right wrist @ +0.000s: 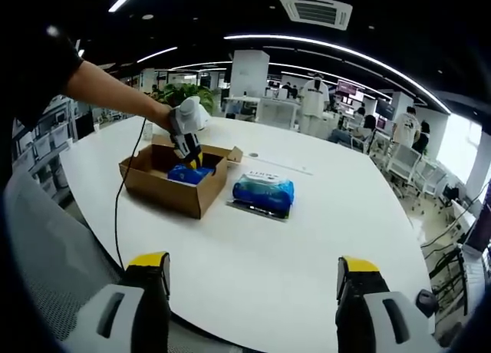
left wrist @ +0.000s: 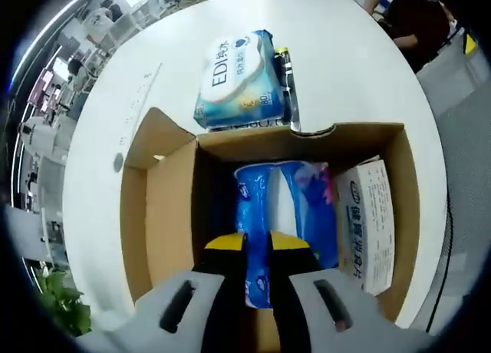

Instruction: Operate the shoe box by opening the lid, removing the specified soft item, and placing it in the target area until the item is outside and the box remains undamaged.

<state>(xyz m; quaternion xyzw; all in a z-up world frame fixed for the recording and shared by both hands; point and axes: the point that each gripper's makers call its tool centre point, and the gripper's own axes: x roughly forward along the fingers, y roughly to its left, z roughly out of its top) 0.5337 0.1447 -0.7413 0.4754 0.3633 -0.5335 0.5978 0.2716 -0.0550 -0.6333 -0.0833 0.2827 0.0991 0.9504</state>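
An open cardboard shoe box (left wrist: 173,207) lies on the round white table, flaps spread. Inside it are a blue soft tissue pack (left wrist: 265,199) and, to its right, a white printed pack (left wrist: 372,222). My left gripper (left wrist: 258,245) reaches down into the box, its yellow-tipped jaws drawn close with the blue pack's wrap between them. A blue-and-white wipes pack (left wrist: 238,77) lies on the table just beyond the box. The right gripper view shows the box (right wrist: 165,186), the left gripper (right wrist: 192,160) in it, and the wipes pack (right wrist: 263,193) beside it. My right gripper (right wrist: 253,267) hangs open over the table's near edge, holding nothing.
A person's arm (right wrist: 107,92) holds the left gripper, and a black cable (right wrist: 123,207) hangs off the table edge. The white table (right wrist: 307,238) has bare surface right of the packs. Another person (left wrist: 414,15) sits at its far side. Office desks and a plant (right wrist: 184,94) stand behind.
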